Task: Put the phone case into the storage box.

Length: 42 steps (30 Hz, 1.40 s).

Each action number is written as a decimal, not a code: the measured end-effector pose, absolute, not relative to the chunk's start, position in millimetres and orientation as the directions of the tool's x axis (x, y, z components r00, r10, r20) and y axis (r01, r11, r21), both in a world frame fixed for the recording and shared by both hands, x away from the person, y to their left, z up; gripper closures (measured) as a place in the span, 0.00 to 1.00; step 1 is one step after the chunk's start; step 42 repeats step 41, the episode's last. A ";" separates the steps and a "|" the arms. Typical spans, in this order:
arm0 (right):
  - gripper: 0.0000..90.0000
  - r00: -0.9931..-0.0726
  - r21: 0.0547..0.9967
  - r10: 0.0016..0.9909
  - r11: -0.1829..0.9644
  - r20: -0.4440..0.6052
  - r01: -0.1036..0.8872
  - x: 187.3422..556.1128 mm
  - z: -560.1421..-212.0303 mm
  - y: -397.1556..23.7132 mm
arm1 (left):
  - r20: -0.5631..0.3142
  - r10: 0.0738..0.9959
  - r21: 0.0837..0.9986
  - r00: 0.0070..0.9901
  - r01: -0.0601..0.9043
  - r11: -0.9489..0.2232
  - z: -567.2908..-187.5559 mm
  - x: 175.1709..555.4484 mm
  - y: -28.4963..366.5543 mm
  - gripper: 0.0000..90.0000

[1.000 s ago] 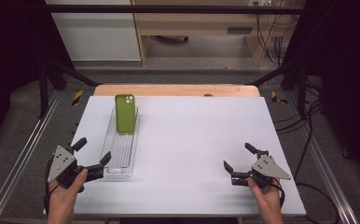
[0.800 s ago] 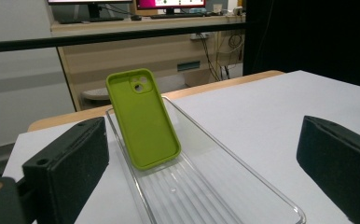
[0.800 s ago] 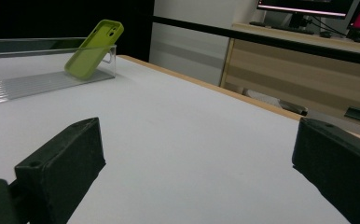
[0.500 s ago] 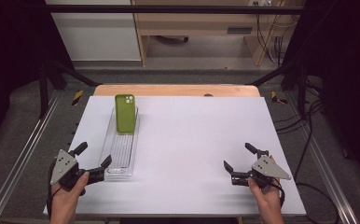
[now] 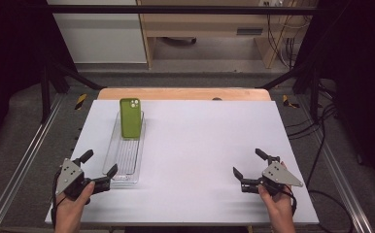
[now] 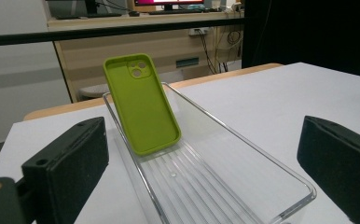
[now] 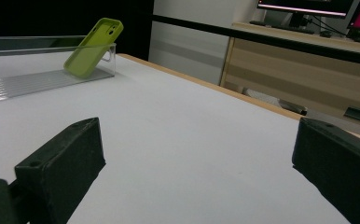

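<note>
A green phone case (image 5: 130,117) leans tilted against the far end wall of a clear plastic tray (image 5: 119,167), its lower edge on the tray's ribbed floor; the tray lies lengthwise near the left edge of the white table (image 5: 200,145); the left gripper (image 5: 98,170) sits at the near left corner, jaws wide, just beside the tray's near end, holding nothing; the right gripper (image 5: 249,164) rests near the near right corner, jaws wide and empty, well apart from the tray.

Black two-jaw tongs: left tongs (image 5: 99,168), right tongs (image 5: 251,163); grey three-cornered top plates, black trailing cables.
</note>
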State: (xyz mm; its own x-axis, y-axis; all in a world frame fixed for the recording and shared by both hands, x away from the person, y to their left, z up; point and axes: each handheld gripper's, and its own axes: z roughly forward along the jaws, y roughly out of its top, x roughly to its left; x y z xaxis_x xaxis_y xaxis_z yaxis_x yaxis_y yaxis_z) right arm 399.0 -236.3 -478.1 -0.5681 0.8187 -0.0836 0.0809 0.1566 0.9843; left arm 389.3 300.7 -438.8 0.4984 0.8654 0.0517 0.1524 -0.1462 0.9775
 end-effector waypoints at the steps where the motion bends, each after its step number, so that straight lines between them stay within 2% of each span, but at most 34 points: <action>1: 0.03 -0.568 0.984 0.819 0.157 -0.084 0.081 399.0 -478.1 -236.3 | 0.052 0.865 0.977 0.498 0.152 -0.146 -438.8 389.3 300.7 0.02; 33: 0.03 -0.561 0.984 0.824 0.154 -0.076 0.093 399.5 -478.5 -239.8 | 0.064 0.849 0.984 0.524 0.110 -0.142 -454.7 389.7 295.5 0.01; 42: 0.03 -0.535 0.976 0.843 0.164 -0.064 0.142 401.3 -482.3 -242.0 | 0.078 0.845 0.985 0.530 0.088 -0.146 -456.4 389.6 295.4 0.01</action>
